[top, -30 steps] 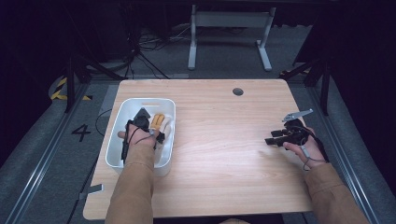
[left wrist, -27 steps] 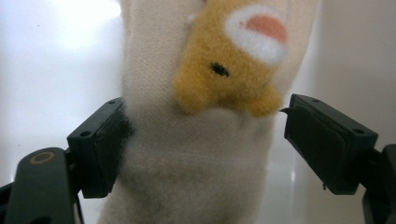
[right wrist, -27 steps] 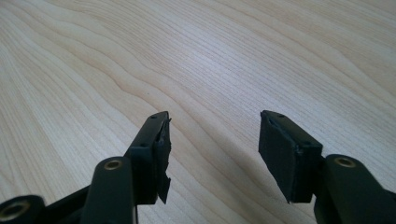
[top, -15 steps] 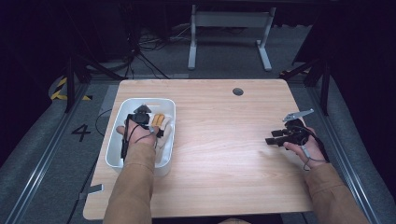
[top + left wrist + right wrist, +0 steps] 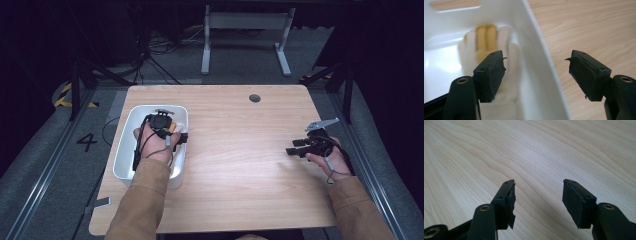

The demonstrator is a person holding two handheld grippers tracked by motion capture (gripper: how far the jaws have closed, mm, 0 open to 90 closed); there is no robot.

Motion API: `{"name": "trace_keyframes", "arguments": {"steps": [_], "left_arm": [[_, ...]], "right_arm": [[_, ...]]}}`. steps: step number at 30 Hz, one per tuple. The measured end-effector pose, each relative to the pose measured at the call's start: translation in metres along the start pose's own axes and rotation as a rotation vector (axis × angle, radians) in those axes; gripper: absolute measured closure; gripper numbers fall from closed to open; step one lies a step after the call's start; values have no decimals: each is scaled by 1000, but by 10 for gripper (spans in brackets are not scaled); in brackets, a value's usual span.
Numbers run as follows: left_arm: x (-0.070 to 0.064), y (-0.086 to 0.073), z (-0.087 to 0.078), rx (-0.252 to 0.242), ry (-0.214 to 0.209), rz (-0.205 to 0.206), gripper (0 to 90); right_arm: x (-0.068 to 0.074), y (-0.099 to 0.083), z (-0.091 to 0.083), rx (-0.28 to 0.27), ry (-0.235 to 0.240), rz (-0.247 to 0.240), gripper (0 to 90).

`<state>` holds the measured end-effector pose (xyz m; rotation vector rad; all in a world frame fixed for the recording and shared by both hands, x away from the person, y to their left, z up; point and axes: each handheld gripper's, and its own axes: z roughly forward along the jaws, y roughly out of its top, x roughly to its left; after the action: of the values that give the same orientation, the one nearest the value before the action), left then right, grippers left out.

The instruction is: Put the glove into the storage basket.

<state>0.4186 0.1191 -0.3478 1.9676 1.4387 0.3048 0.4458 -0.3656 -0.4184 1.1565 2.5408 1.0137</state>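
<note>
A white tub (image 5: pixel 127 150) sits at the table's left side. Inside it lies a pale glove with orange fingers (image 5: pixel 484 37), a bit of which peeks out beside my hand (image 5: pixel 174 129). My left gripper (image 5: pixel 167 127) hovers over the tub's right half. It is open (image 5: pixel 537 57) and holds nothing. One jaw hangs over the glove and the other over the wood, with the tub's right wall (image 5: pixel 534 62) between them. My right gripper (image 5: pixel 291 147) rests low near the table's right edge, pointing left. It stands open (image 5: pixel 537 182) over bare wood.
The wooden table (image 5: pixel 240 150) stretches between the two hands. A dark cable hole (image 5: pixel 254 98) sits near its far edge. A white desk frame (image 5: pixel 245 30) stands on the floor beyond, and cables lie on the floor at the back left.
My left gripper has drifted a little to the right over the tub, above the glove and the right wall. The right gripper has stayed in place.
</note>
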Motion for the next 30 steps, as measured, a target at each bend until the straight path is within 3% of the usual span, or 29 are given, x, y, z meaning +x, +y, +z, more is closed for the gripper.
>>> {"name": "trace_keyframes", "arguments": {"steps": [4,9,14,20,23,26,30], "left_arm": [[-22,-7,0,-35,-72,89,290],[-45,-18,9,-58,-168,167,283],[-60,-34,15,-62,-238,255,298],[-68,-54,31,-53,-375,330,299],[-71,-67,42,-6,-384,381,300],[-75,-74,51,14,-404,397,296],[-79,-81,61,45,-389,431,286]], "right_arm": [[0,-3,-2,-1,-7,-1,444],[2,-6,-4,-6,-16,-7,449],[2,-8,-4,-9,-13,-14,457],[3,-8,-2,-9,-15,-30,456],[2,-9,-2,-11,-16,-30,456],[1,-10,1,-7,-13,-30,456],[4,-10,4,7,-13,-41,455]]}}
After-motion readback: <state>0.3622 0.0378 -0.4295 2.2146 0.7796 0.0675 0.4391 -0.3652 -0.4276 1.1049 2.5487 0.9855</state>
